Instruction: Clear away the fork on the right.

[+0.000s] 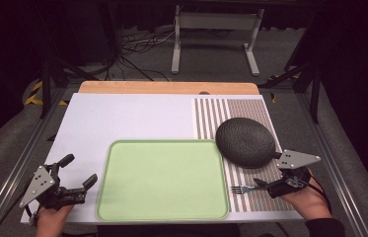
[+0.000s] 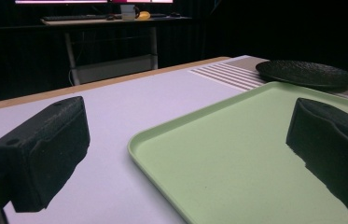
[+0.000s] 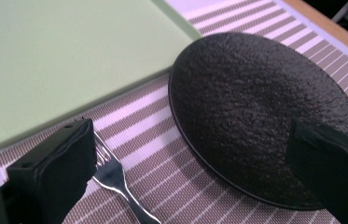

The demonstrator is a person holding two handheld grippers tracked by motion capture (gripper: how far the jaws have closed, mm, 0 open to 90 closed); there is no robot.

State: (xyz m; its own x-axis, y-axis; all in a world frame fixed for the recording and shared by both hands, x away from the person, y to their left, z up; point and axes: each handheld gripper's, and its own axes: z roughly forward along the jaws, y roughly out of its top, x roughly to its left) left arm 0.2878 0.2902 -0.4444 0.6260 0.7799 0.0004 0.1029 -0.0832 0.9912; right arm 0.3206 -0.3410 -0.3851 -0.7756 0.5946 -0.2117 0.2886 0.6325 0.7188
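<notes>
Lying on striped mat [image 1: 263, 195], fork [image 1: 243, 189] between tray [image 1: 122, 207] edge, right gripper [image 1: 265, 185].

the high view is looking down over the desk [image 1: 137, 118], while both low, close gripper views are sharing the green tray [image 2: 237, 154] and black plate [image 3: 255, 112].

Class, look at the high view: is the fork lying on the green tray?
No. The fork lies on the striped mat, right of the tray, by the right tongs.
</notes>
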